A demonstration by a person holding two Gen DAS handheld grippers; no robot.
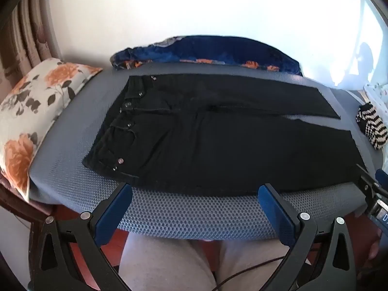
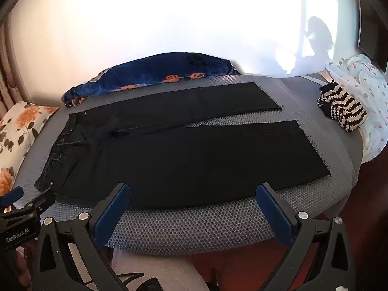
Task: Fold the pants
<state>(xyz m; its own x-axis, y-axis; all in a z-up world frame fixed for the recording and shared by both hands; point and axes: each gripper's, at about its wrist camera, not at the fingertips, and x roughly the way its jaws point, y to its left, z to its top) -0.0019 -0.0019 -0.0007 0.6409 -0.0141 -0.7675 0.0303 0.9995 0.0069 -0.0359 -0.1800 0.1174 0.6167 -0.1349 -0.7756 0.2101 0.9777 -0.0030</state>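
One pair of black pants [image 1: 218, 133] lies flat and unfolded on a grey mesh pad [image 1: 194, 215]. The waistband points to the left of both views; the two legs run to the right, split by a narrow gap through which the pad shows.

Two tongs are in view. The left tongs [image 1: 195, 192] are released: both blue pads stand wide apart above the near edge of the pants, with nothing between them. The right tongs [image 2: 194, 191] are likewise released, also over the near edge and further toward the leg ends. Neither is seen to touch the cloth.

Other items, counted:
- One floral pillow [image 1: 31, 111], touching the pad's left end.
- One blue blanket [image 1: 213, 51], bunched behind the pad against the wall.
- One striped knit item [image 2: 344, 111] (black and white), past the leg ends, resting on one white patterned cloth [image 2: 371, 89].
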